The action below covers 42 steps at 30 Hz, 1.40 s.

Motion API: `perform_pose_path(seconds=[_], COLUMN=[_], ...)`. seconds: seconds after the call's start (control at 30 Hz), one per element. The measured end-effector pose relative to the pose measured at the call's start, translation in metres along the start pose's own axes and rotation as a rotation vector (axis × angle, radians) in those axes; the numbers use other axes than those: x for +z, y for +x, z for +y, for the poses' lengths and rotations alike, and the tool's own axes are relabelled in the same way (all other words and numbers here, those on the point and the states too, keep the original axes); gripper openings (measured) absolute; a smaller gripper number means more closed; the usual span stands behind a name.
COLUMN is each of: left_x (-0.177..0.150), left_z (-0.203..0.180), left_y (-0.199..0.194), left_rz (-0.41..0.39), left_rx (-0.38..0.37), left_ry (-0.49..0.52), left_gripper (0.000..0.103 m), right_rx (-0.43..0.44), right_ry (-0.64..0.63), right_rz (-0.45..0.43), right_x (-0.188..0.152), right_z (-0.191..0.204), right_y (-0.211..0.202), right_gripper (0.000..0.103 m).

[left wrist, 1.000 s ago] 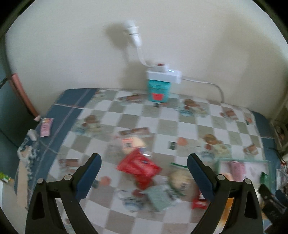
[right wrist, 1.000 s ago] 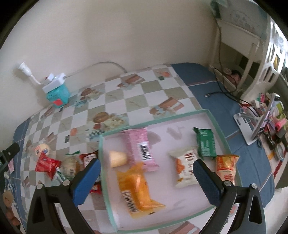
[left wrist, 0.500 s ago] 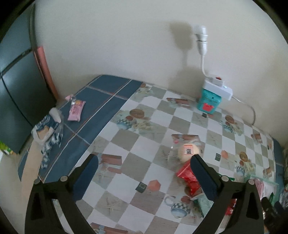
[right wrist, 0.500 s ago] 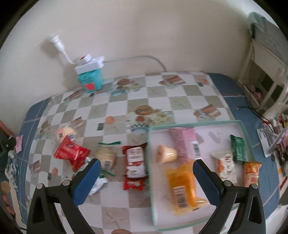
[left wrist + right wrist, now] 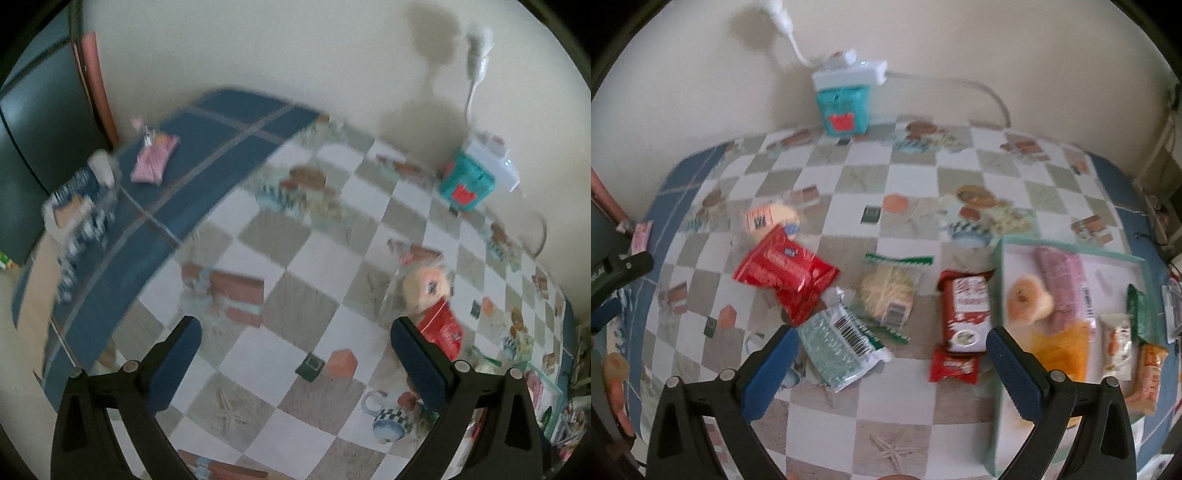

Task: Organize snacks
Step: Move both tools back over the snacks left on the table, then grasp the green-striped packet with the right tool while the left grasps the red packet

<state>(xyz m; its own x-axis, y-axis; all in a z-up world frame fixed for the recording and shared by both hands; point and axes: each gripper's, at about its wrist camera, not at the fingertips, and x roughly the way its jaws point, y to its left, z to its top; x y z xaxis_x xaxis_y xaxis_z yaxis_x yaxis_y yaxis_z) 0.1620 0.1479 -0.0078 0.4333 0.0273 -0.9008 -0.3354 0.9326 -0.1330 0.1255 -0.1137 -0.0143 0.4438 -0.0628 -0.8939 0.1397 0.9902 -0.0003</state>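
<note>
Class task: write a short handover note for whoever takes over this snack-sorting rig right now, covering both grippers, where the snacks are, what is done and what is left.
Left gripper: open, empty, over bare tablecloth.
Right gripper: open, empty, above the loose snacks.
Tray, at the right of the table: already holds several packets.
Still loose on the tablecloth: red packet, pale green packet, round cake in clear wrap, red-and-white bar, small red packet, a round bun, a pink packet at the far left.
Left to do: move these into the tray.
</note>
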Motion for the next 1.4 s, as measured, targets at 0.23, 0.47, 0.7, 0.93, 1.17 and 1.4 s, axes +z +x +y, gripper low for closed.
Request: perform_pose_path(seconds=[0.23,0.47,0.7,0.93,1.17,1.4], left_x=[-0.014,-0.022,-0.026,-0.024,-0.016,-0.012], left_z=[-0.001,-0.009,-0.016,-0.018,-0.024,-0.028], left_y=[0.047,0.063,0.072,0.071,0.06,0.053], left_rz=[0.149,0.185,0.207,0.203,0.18,0.171], left_rx=[0.003,0.007,0.012,0.0,-0.05,-0.074], left_ry=[-0.035,-0.031,-0.026,-0.037,-0.049,-0.052], left_gripper=[0.102,0.102,0.102,0.102,0.102,0.102], right_rx=[-0.003,-0.004,-0.012,0.036,0.065,0.088], right_ry=[-0.045,-0.09,-0.109,-0.106,-0.096,-0.086], right_rz=[0.072,0.121,0.135,0.119,0.112,0.109], right_x=[-0.007,-0.015,-0.02,-0.023,-0.022,-0.014], right_z=[0.017,0.032,0.039,0.042,0.038,0.02], right_y=[0.031,0.053,0.065,0.062,0.057,0.048], right_gripper=[0.1,0.098,0.079,0.062,0.051,0.046])
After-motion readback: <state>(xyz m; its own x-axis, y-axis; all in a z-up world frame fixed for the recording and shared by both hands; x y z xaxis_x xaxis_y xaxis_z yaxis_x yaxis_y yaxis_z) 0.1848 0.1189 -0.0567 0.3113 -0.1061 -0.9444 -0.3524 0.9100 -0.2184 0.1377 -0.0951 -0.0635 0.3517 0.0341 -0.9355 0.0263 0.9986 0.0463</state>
